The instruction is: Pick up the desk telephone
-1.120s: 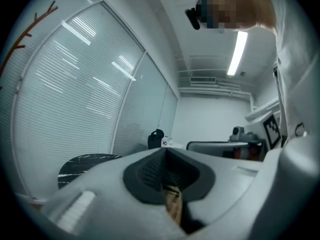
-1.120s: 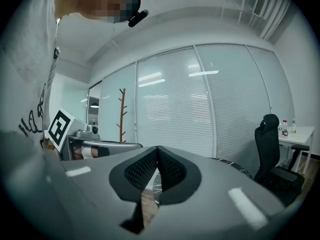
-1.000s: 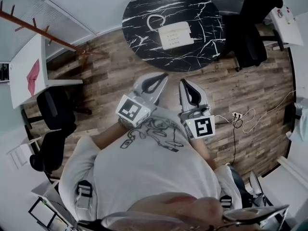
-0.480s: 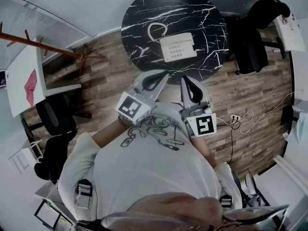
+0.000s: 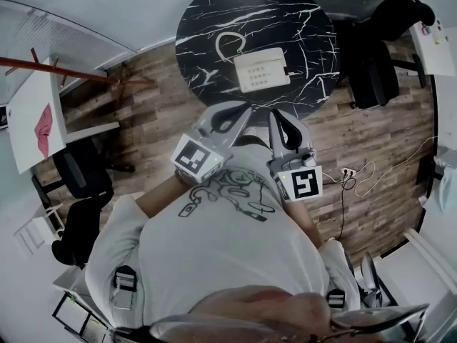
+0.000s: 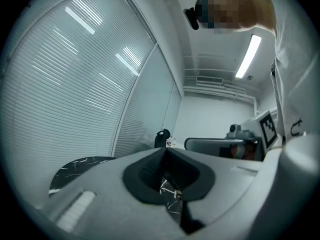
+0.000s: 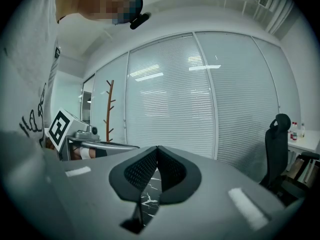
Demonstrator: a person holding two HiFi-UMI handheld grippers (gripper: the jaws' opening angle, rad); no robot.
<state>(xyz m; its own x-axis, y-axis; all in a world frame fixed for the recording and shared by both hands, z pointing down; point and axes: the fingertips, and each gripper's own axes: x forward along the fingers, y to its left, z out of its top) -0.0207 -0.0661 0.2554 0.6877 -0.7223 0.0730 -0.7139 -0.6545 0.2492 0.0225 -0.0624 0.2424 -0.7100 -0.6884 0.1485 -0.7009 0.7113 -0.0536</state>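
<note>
Approach: left gripper (image 5: 245,110) and right gripper (image 5: 274,116), both closed and empty, short of upper-centre telephone (image 5: 262,71); next, probably reach and open

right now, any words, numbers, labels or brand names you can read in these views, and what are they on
No text can be read in any view.
Telephone: rows of keys show, but any print on them is too small to read.
Shirt: a dark line drawing, no letters can be made out.
Left marker cube and right marker cube: black-and-white square patterns, not words.
</note>
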